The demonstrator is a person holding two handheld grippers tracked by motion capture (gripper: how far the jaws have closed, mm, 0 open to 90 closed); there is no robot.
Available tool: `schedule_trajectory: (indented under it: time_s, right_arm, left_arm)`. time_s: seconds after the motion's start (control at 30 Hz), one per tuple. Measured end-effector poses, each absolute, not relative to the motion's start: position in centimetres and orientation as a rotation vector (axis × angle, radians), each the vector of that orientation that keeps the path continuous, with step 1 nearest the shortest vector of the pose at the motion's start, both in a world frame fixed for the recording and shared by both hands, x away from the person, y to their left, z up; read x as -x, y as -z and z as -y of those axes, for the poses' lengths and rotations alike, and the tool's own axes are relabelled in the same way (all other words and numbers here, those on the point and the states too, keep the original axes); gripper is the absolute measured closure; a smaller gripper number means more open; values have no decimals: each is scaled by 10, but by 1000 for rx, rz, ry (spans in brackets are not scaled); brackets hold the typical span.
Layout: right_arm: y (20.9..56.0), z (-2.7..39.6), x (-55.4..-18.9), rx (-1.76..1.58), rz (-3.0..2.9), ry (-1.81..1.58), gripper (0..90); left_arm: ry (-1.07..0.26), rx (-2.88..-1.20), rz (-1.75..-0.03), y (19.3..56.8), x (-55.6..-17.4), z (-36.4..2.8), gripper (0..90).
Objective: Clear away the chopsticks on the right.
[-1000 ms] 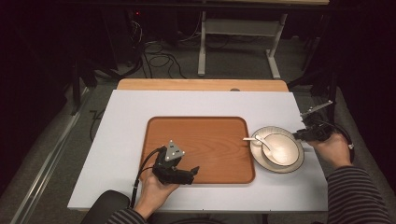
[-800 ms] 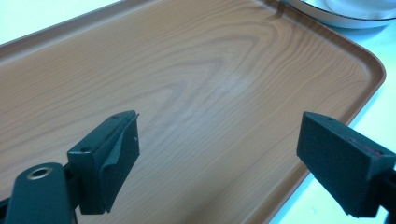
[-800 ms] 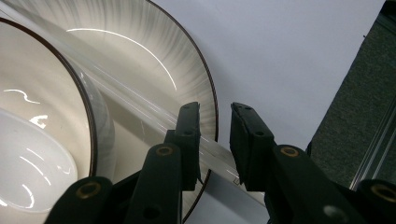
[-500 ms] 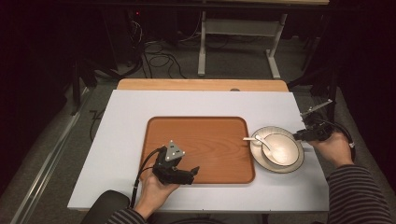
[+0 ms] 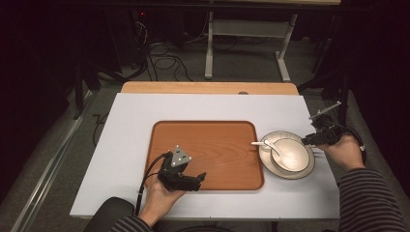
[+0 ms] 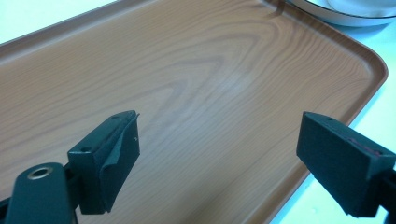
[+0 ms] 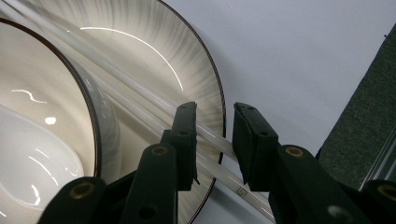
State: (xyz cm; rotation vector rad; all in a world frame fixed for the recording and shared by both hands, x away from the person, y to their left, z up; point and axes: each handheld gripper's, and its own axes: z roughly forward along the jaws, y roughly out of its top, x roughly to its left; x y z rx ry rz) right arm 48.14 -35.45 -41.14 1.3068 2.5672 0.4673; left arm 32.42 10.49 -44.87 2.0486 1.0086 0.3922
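A brown wooden tray (image 5: 208,145) lies mid-table. Right of it sits a pale plate (image 5: 288,176) holding a white bowl (image 5: 292,155) and a white spoon (image 5: 267,144). My right gripper (image 5: 309,141) is at the plate's right rim. In the right gripper view its jaws (image 7: 212,109) stand a narrow gap apart over two white chopsticks (image 7: 140,93) that lie across the plate (image 7: 187,56) beside the bowl (image 7: 46,116). My left gripper (image 5: 200,179) rests at the tray's front left, open (image 6: 219,135) over bare tray (image 6: 187,70).
The white tabletop (image 5: 125,135) surrounds the tray, with a wooden board (image 5: 208,87) along its far edge. Table legs and cables stand on the dark floor beyond. The plate's rim (image 6: 336,18) shows past the tray's corner.
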Motion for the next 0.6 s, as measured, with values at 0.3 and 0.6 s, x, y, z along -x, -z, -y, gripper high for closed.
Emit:
schedule_trajectory:
  time_s: [0.3,0.6]
  right_arm:
    - [411,354,-481,-1304,-2594,-457,726]
    - [411,352,-476,-1284,-2624,-450,762]
  left_arm:
    - [-395,-2047,-1009,448,-324,-105,140]
    - [-394,-2048,-1008,448,-324,-105,140]
